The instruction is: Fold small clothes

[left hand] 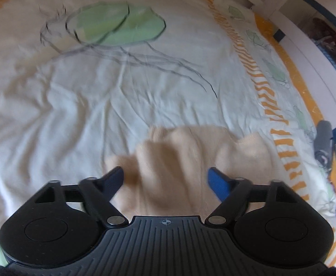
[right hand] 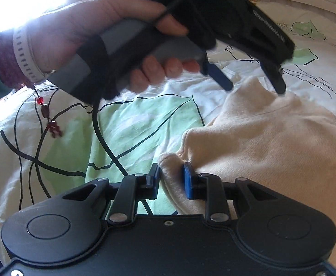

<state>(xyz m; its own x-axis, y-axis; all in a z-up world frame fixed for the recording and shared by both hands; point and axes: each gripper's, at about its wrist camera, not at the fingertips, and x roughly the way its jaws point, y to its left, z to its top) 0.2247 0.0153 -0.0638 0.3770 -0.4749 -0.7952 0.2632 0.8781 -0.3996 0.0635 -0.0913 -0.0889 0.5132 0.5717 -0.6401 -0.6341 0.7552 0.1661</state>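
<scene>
cream garment (right hand: 271,151): lay rumpled on the printed duvet (right hand: 135,128); bulk spread to the right of the right fingers and ahead of them; a raised peak at the far end, under the left fingers; long axis ran roughly from the pinched near corner away toward that peak

right gripper (right hand: 171,180): fingers narrowed onto a rolled near edge of the garment; blue pads pressed against the fold from both sides; gripping cloth, judged a firm pinch

left gripper (right hand: 255,87): held above the far peak by the person's left hand (right hand: 80,43); fingers spread apart, tips pointing down; one tip just at the cloth or barely above it, contact not clear; nothing clamped

left gripper, own view (left hand: 165,177): fingers stood wide with garment folds (left hand: 191,156) between and beyond them; pads clear of the cloth on both sides; picture blurred, so fine contact could not be told

deciding relation: far peak directly below and between the left fingers; near corner already held by the right; left hand nearer the free end

likely next need: closing on the peak, judged from the spread fingers above it

risk: catching the duvet together with the thin cloth
</scene>
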